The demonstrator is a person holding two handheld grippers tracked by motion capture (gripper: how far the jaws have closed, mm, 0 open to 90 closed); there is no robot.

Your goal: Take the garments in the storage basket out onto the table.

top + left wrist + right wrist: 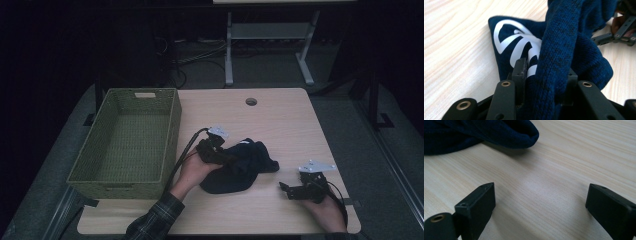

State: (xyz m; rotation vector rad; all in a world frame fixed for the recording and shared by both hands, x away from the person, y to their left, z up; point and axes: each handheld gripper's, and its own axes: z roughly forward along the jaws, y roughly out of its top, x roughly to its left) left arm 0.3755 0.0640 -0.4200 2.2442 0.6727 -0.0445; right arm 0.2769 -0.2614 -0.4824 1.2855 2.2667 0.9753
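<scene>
High view: green basket (172, 120) holds nothing.

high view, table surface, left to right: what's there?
Green woven basket → left gripper, clamped on the dark blue knit garment → right gripper, jaws open over bare table.

No legible text (white logo (516, 42) unreadable)
</scene>
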